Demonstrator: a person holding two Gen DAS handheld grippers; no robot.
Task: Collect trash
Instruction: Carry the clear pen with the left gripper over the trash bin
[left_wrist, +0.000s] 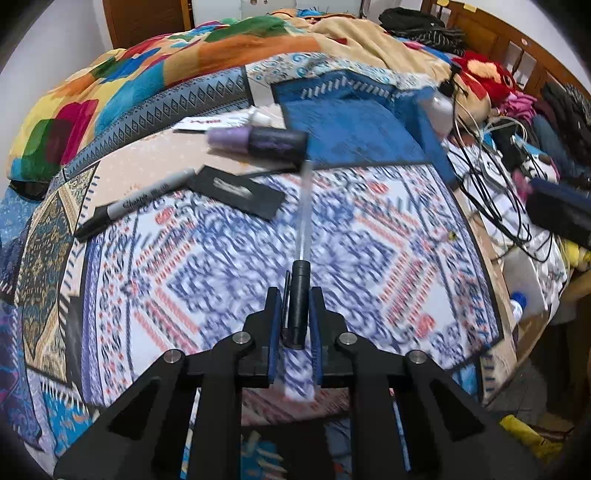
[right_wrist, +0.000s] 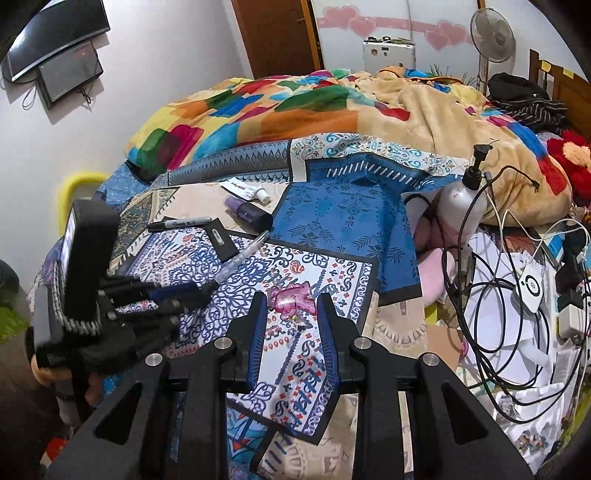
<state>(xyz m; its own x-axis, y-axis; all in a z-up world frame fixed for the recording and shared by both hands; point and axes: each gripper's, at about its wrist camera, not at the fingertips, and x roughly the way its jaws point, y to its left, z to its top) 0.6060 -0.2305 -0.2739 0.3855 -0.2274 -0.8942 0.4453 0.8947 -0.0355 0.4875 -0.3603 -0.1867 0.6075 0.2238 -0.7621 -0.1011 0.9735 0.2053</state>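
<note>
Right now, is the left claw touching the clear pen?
Touching. The left wrist view shows the left claw shut on the clear pen, both blue pads pressed against its black cap, the clear barrel pointing forward.

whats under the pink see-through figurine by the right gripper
The pink translucent figurine lies on the blue-and-white patterned cloth, just beyond the open right gripper. What lies beneath that cloth is covered and cannot be seen.
</note>
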